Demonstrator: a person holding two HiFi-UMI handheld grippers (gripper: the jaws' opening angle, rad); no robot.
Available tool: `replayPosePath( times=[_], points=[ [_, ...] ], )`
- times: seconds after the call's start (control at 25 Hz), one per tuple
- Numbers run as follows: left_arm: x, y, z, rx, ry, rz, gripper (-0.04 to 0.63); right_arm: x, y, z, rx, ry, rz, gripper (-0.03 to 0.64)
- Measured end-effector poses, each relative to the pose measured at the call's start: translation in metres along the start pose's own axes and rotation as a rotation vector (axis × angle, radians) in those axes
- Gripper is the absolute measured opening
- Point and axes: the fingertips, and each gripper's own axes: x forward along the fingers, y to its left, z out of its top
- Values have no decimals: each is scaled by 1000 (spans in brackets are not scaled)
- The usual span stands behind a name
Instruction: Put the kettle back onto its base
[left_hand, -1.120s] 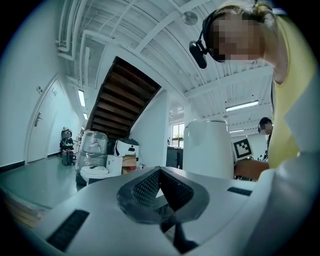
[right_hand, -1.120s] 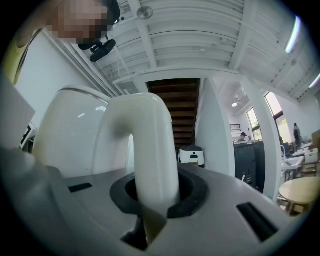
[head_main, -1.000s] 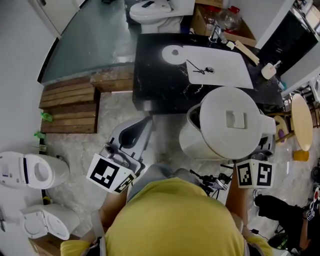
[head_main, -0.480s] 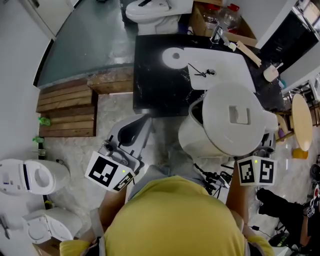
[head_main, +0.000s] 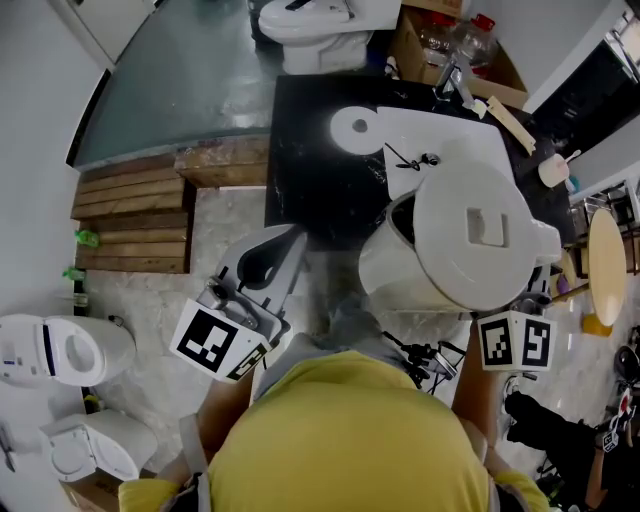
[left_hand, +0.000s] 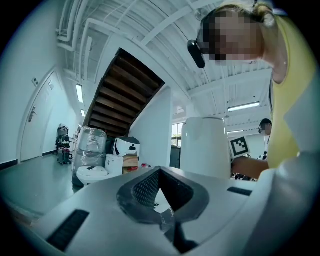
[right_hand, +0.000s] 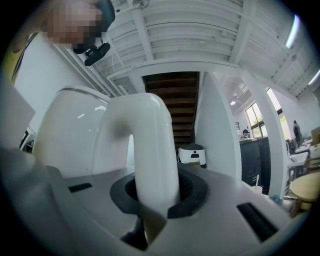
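Note:
A white kettle (head_main: 470, 235) with a closed lid hangs in the air at the black counter's (head_main: 310, 150) near right edge, partly over the white sink (head_main: 455, 140). My right gripper (right_hand: 152, 200) is shut on the kettle's handle (right_hand: 150, 145); in the head view only its marker cube (head_main: 512, 342) shows below the kettle. The round white base (head_main: 352, 127) lies on the counter, to the left of and beyond the kettle. My left gripper (head_main: 290, 245) is shut and holds nothing, short of the counter's front edge. The kettle's body (left_hand: 202, 147) shows to its right.
A faucet (head_main: 450, 78) and a wooden spatula (head_main: 510, 120) sit at the counter's back. A toilet (head_main: 325, 22) stands behind it, wooden steps (head_main: 135, 215) to the left, and other toilets (head_main: 60, 350) at lower left. A round stool (head_main: 605, 260) stands right.
Both grippers and the kettle have moved toward the counter. The kettle now overlaps the sink's near edge. The grip on the handle is unchanged.

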Motion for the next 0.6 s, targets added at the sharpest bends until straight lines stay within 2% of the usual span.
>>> replayPosePath(
  times=[0.6],
  points=[
    [111, 60, 14, 28, -19, 29, 2, 135, -41, -17, -6, -30, 65, 57]
  ],
)
